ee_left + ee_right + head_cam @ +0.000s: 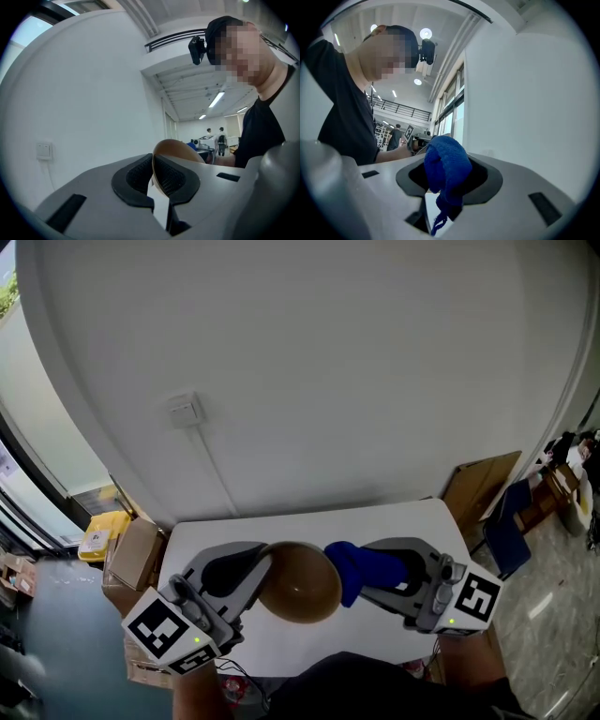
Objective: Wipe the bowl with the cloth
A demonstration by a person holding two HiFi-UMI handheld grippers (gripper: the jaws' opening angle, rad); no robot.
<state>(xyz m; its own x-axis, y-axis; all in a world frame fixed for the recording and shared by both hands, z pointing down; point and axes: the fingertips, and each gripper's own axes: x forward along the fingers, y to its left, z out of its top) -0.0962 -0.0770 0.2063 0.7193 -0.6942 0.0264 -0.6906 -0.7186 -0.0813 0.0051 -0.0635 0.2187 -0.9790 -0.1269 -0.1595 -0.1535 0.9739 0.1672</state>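
Head view, lower middle: left gripper (152,176) is clenching its fingers (133,177) on the rim of the round brown bowl (302,587) over the white table (300,526). The right gripper (445,176) is grasping the bunched blue cloth (361,566) just right of the bowl, seemingly touching it.

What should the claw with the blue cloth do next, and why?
Probably slide the blue cloth sideways into the brown bowl and rub. The right claw grips the cloth beside the bowl's rim, and the left claw pinches the opposite rim.
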